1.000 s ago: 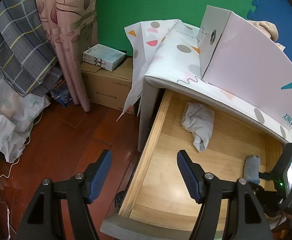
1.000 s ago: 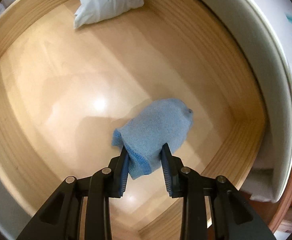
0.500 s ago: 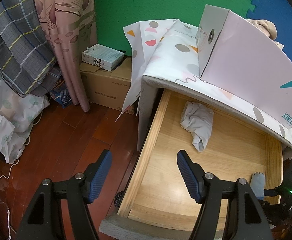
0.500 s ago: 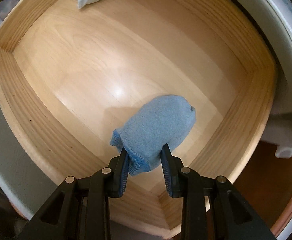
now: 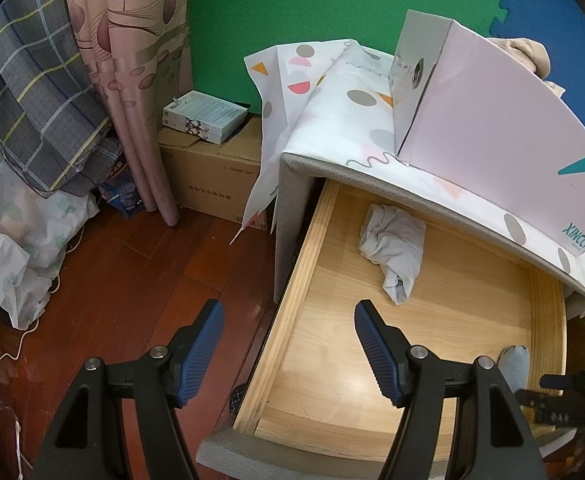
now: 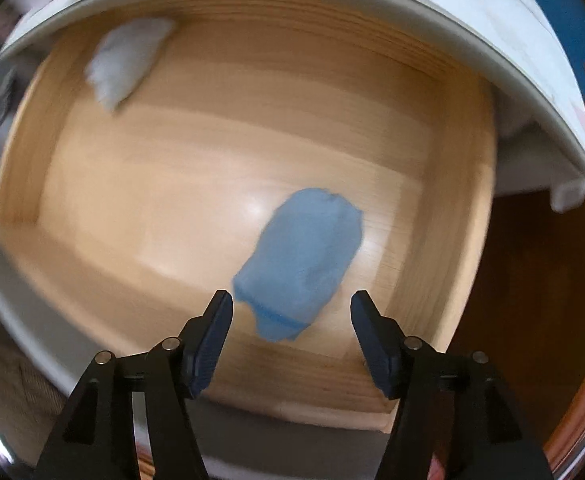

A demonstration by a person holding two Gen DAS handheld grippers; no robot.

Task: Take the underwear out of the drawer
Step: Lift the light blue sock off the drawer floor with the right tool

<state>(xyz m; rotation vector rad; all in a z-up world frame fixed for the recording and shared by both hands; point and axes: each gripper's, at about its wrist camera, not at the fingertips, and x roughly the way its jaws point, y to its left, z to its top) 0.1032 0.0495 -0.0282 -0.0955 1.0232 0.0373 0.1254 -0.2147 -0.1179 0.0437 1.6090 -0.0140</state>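
Blue underwear (image 6: 304,264): in the drawer (image 6: 140,200), near its front right corner
Grey underwear (image 5: 394,250): at the back, untouched
Your right gripper (image 6: 290,310): opening, pads clear of the blue cloth
Your left gripper (image 5: 288,328): open, empty
Progress: nothing out yet

drawer (image 5: 316,240): pale wood, visible grain, smooth floor with a soft sheen.
blue underwear (image 6: 304,256): soft matt knit cloth, fine nubbly texture.
grey underwear (image 5: 396,248): thin crumpled cloth, matt.
cabinet shell (image 5: 292,208): grey, matt, lightly textured covering.
patterned cover (image 5: 332,100): thin creased sheet, paper or plastic, cannot tell.
pink box (image 5: 488,120): smooth matt card.
brown carton (image 5: 212,176): plain corrugated cardboard.
floor (image 5: 132,272): dark red wood boards, glossy.
curtain (image 5: 128,60): woven cloth, slight sheen.
left gripper (image 5: 288,344): black matt plastic, ribbed blue pads, metal pins.
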